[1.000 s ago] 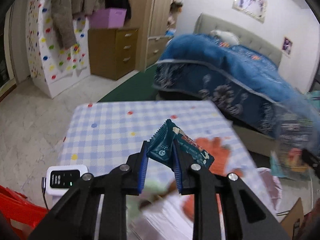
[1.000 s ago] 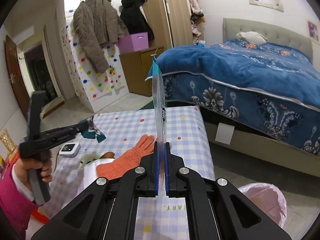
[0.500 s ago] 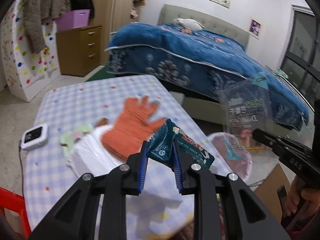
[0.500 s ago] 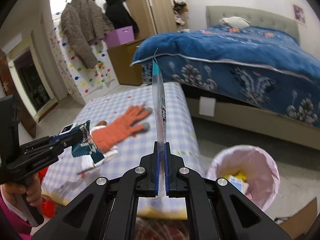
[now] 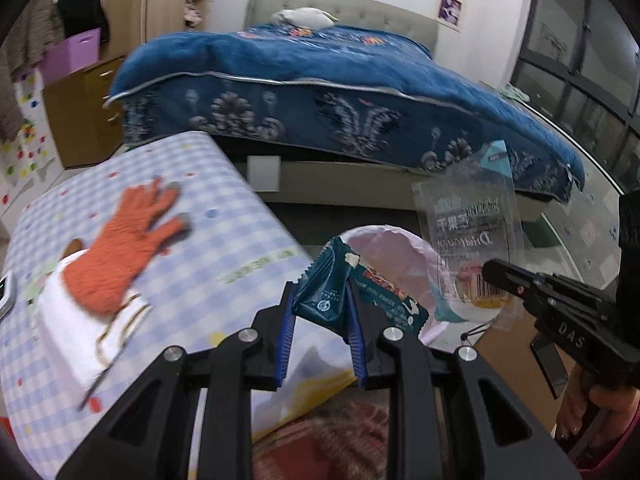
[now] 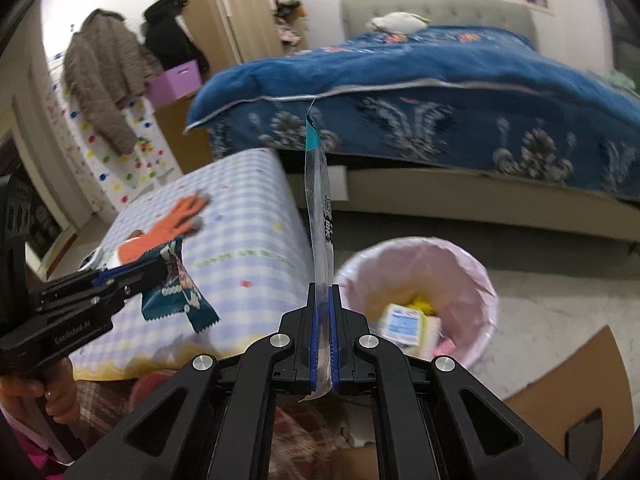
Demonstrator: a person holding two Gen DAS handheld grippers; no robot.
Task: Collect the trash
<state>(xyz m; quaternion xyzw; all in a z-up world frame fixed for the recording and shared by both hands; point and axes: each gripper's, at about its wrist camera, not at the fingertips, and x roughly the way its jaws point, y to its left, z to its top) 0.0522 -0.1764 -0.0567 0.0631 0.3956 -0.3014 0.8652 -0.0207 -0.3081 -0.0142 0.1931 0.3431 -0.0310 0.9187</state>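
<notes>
My left gripper [image 5: 320, 300] is shut on a crumpled teal snack wrapper [image 5: 326, 286], held near the table's corner just short of the pink-lined trash bin [image 5: 384, 248]. From the right wrist view the same left gripper [image 6: 166, 268] and teal snack wrapper [image 6: 176, 300] hang at the left. My right gripper [image 6: 323, 296] is shut on a clear plastic packet [image 6: 320, 208] that stands upright, edge-on, beside the trash bin [image 6: 472, 264]. The left wrist view shows that clear plastic packet [image 5: 468, 232] flat, above the bin's right rim, in the right gripper [image 5: 490, 268].
A checked-cloth table [image 5: 224, 216] carries an orange glove [image 5: 124, 244] and white paper [image 5: 64, 320]. The bin holds a white carton [image 6: 400, 322]. A bed with a blue quilt [image 5: 320, 80] stands behind. Brown cardboard [image 6: 560, 392] lies on the floor by the bin.
Both grippers have swung from over the table toward the trash bin and sunk a little, each keeping its piece of trash. The bin has come into view close under them.
</notes>
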